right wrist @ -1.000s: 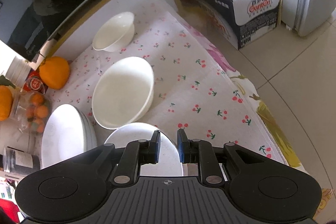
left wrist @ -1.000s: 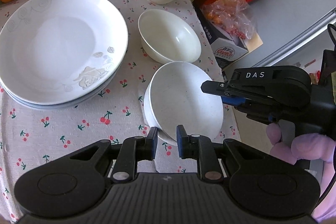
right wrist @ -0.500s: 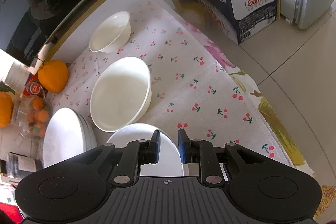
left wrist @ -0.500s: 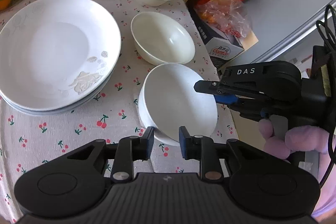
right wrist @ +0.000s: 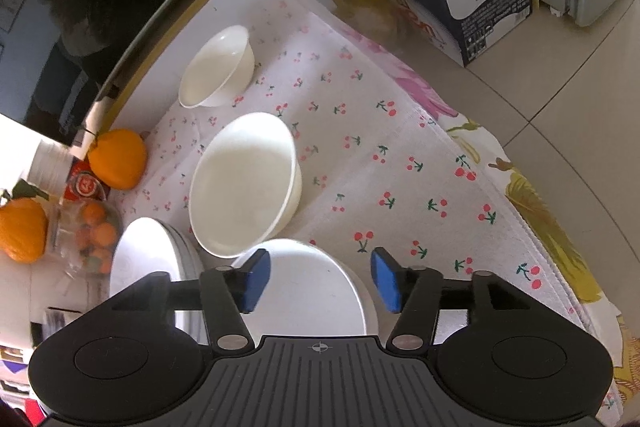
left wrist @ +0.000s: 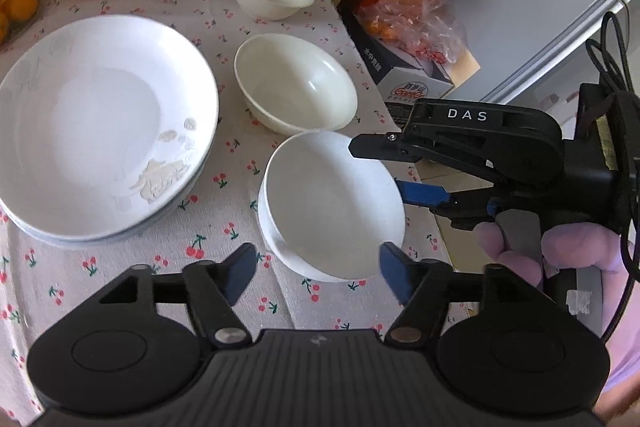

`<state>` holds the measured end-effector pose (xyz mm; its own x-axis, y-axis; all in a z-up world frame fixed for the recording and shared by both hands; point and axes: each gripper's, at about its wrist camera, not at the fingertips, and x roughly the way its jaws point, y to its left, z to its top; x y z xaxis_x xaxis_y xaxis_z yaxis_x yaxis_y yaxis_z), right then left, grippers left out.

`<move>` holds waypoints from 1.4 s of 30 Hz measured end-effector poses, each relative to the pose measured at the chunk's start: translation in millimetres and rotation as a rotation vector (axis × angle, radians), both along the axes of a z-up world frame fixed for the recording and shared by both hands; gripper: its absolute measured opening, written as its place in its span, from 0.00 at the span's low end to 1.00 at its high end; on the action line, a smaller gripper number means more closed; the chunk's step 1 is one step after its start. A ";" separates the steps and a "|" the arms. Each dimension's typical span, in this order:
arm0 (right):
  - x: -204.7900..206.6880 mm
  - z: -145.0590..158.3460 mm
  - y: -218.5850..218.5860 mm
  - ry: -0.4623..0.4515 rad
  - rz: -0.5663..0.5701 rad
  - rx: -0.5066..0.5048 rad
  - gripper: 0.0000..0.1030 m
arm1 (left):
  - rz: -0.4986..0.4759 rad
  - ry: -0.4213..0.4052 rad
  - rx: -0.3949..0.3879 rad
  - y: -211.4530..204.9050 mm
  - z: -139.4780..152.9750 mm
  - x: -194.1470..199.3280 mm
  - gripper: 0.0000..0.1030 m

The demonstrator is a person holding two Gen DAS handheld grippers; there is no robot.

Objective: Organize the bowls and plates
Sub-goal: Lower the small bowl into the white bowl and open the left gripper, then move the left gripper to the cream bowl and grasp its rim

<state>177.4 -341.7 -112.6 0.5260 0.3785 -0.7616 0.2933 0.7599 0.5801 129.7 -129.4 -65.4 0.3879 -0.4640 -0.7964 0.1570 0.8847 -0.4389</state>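
Here my left gripper (left wrist: 316, 271) tilts down, its jaws opening around the near rim of the white bowl (left wrist: 332, 203) without pressing. My right gripper (left wrist: 394, 167) opens over its far rim. The bowl sits nested in another on the cherry-print cloth (left wrist: 224, 239), right of the stacked plates (left wrist: 100, 123).

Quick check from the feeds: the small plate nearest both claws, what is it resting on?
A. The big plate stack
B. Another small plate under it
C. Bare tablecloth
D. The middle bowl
B: the top small plate sits nested on a second small plate whose rim shows beneath it, apart from the big plate stack and the middle bowl.
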 end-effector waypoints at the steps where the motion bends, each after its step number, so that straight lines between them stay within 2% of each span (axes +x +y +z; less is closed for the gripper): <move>1: -0.2 0.6 -1.4 -0.002 -0.006 0.009 0.62 | -0.005 -0.008 0.005 0.4 2.6 0.6 0.72; 5: -1.1 1.5 -9.8 -0.009 -0.050 0.080 0.69 | -0.004 -0.070 0.047 3.6 15.4 2.4 0.86; 8: -0.1 4.3 -14.1 -0.031 -0.076 0.108 0.72 | -0.011 -0.125 0.099 2.7 23.7 6.8 0.92; 11: 1.3 6.0 -15.9 -0.046 -0.098 0.122 0.73 | -0.015 -0.173 0.163 -1.3 29.5 18.8 0.96; 15: 4.3 3.2 -18.5 -0.047 -0.123 0.159 0.73 | -0.001 -0.228 0.241 -2.0 31.2 41.5 0.97; 19: 6.1 1.9 -21.6 -0.061 -0.156 0.169 0.73 | 0.004 -0.286 0.253 3.1 27.2 59.8 0.96; 24: 10.8 0.4 -21.8 -0.091 -0.185 0.149 0.73 | -0.042 -0.334 0.233 3.5 22.6 76.5 0.88; 27: 14.6 -1.8 -19.5 -0.105 -0.198 0.151 0.73 | -0.076 -0.348 0.244 -0.9 16.5 84.8 0.77; 31: 20.6 -6.7 -13.6 -0.099 -0.209 0.158 0.73 | -0.109 -0.335 0.268 -5.5 4.0 95.4 0.62; 35: 26.7 -11.2 -8.3 -0.090 -0.221 0.123 0.72 | -0.101 -0.284 0.203 -2.1 -3.2 102.9 0.52; 42: 31.4 -19.3 -4.1 -0.070 -0.240 0.088 0.59 | -0.098 -0.252 0.162 -4.3 -8.2 110.2 0.43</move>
<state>208.8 -345.7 -132.0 0.6592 0.2997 -0.6897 0.4155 0.6193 0.6662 239.9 -133.6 -73.5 0.5423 -0.3834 -0.7476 0.3305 0.9154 -0.2297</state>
